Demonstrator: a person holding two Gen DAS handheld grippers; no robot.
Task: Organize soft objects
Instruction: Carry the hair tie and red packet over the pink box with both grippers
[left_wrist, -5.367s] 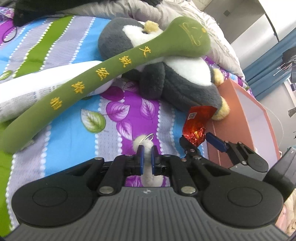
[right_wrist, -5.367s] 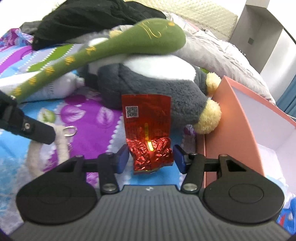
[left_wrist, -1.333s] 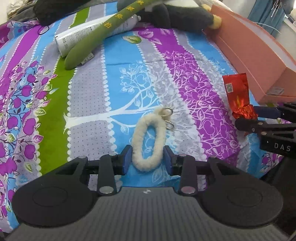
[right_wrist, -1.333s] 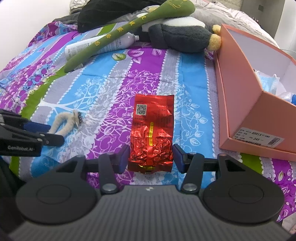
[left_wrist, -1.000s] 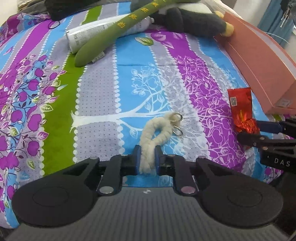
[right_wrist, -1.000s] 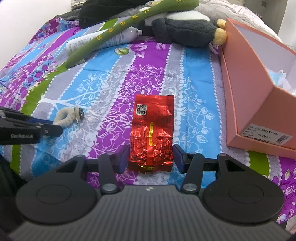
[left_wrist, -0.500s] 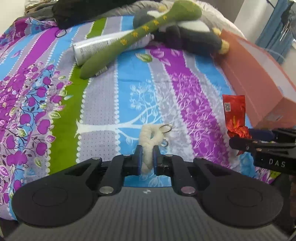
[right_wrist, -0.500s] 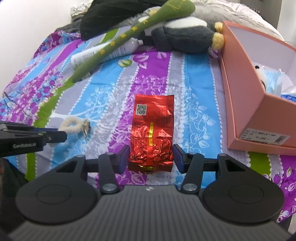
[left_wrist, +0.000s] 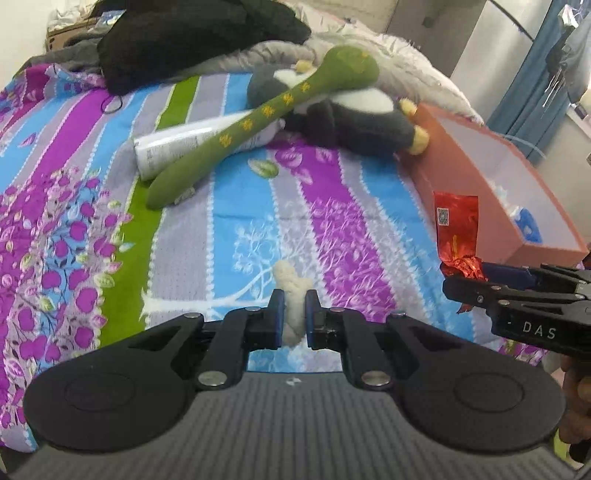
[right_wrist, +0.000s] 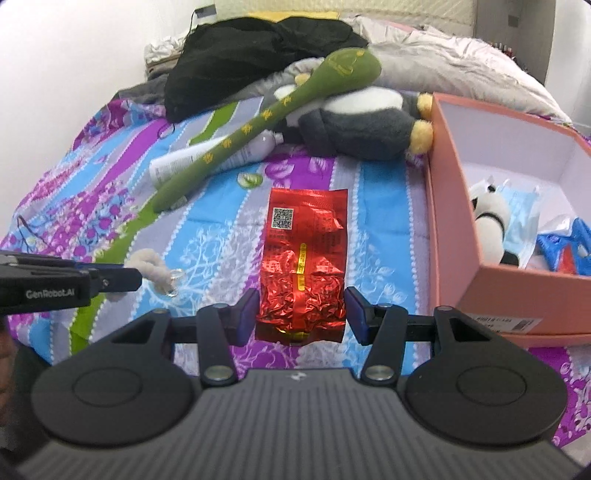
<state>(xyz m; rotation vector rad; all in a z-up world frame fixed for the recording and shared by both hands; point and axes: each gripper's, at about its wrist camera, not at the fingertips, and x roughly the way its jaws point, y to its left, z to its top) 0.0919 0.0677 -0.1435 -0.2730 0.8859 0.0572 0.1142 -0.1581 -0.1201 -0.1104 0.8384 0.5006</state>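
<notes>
My left gripper is shut on a cream fluffy keyring loop and holds it above the bedspread; the loop with its metal rings also shows in the right wrist view. My right gripper is shut on a red foil packet, held above the bed; the packet also shows in the left wrist view. A pink cardboard box stands open at the right, with a small panda plush inside.
A long green plush lies over a grey and white penguin plush and a white tube at the back of the striped bedspread. Black clothing and a grey quilt lie behind.
My left gripper closed on the fluffy loop and lifted it off the bedspread. Both grippers have risen and pulled back, so more of the bed and box interior shows.
</notes>
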